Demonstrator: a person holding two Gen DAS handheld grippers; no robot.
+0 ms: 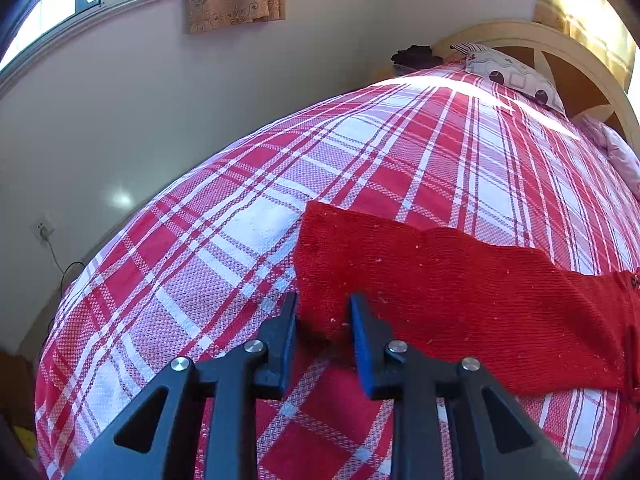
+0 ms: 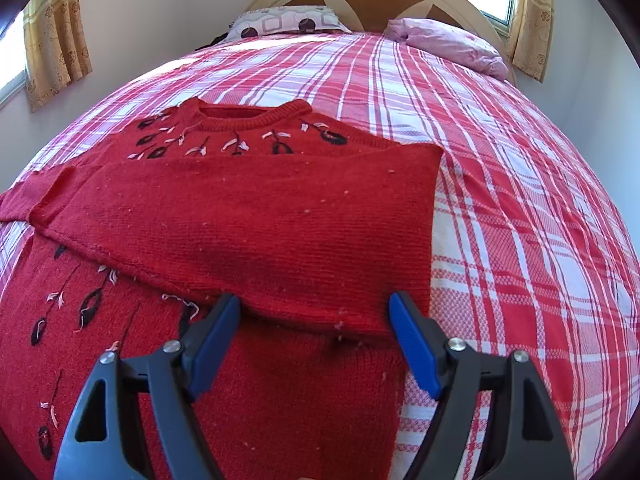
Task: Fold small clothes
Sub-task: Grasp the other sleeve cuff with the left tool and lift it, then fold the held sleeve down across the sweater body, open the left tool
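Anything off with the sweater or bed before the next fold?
Loose pale yarn ends stick out of the embroidery on the red sweater, just ahead of the right gripper; light lint specks dot the knit. Otherwise nothing stands out.

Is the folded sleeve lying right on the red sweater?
Touching. The right wrist view shows the sleeve draped flat across the sweater, covering its middle with no gap.

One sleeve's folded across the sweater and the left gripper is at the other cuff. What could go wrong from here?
1. The left gripper straddles only the corner of the sleeve; a shallow bite could slip out mid-fold.
2. The folded sleeve's edge lies between the open fingers of the right gripper; moving forward could snag and undo it.
3. Closing low may pinch the plaid bedspread too.
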